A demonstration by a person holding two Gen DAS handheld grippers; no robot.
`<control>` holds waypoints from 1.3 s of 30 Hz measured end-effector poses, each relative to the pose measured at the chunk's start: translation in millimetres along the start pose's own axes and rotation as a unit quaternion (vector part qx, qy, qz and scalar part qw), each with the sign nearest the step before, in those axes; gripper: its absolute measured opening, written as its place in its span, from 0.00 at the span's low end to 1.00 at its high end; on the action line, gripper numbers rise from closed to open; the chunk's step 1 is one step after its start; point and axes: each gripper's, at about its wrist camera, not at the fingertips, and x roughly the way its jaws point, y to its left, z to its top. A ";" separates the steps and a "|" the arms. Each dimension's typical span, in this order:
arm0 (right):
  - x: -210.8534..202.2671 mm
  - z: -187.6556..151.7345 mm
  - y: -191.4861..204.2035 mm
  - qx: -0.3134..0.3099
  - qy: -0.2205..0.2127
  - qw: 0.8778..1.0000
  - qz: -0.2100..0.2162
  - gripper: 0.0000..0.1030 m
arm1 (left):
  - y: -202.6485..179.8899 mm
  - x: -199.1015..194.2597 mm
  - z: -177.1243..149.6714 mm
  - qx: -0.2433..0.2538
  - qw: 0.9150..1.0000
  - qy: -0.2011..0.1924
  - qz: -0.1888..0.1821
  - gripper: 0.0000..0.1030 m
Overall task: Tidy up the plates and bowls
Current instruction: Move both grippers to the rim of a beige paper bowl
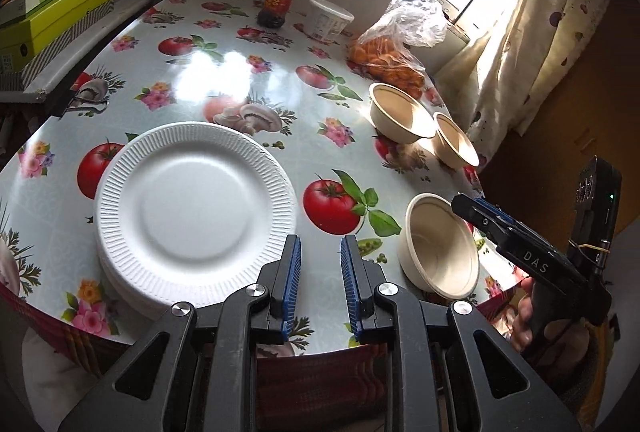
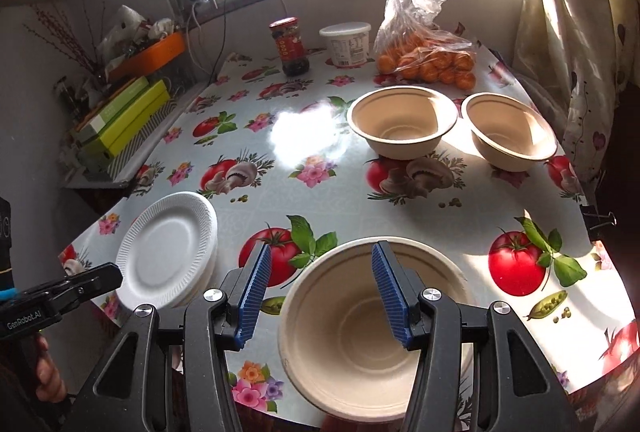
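Table: was covered in a glossy cloth printed with tomatoes, mushrooms and flowers.
Plate stack: white ridged paper plates sat at the table's near left edge.
Nearest bowl: a beige paper bowl stood at the table's near edge, right of the plate stack and apart from it.
Far bowls: two more beige bowls stood side by side toward the table's far right, upright.
Bag of oranges: lay behind the far bowls.
Tub and jar: stood at the table's far side.
Left gripper: hung over the table's near edge beside the plate stack, jaws nearly closed, holding nothing.
Right gripper: hovered above the nearest bowl, jaws about half apart, gripping nothing.
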 end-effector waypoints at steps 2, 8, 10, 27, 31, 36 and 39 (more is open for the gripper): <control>-7.6 -5.7 -14.6 0.013 -0.001 1.000 -0.015 0.51 | -13.4 13.0 -0.8 0.013 1.000 0.016 -0.012 0.21; -23.9 -19.7 -54.3 0.054 -0.012 0.997 -0.048 0.51 | -42.5 48.9 -1.1 0.038 0.997 0.056 -0.027 0.21; -24.9 -25.1 -65.6 0.065 -0.010 0.996 -0.051 0.51 | -51.3 60.3 -2.7 0.046 0.996 0.071 -0.036 0.21; 8.0 -45.8 -99.6 0.091 0.022 0.995 0.018 0.26 | -85.1 118.4 1.5 0.052 0.990 0.125 -0.050 0.21; 15.4 -41.0 -103.9 0.092 0.025 0.995 0.030 0.18 | -88.8 126.4 5.5 0.055 0.990 0.123 -0.035 0.21; 23.3 -31.2 -106.4 0.088 0.028 0.995 0.036 0.14 | -90.1 135.1 13.8 0.048 0.991 0.124 -0.032 0.21; 28.6 -26.3 -109.6 0.095 0.031 0.994 0.042 0.14 | -88.4 138.8 18.8 0.042 0.991 0.123 -0.029 0.21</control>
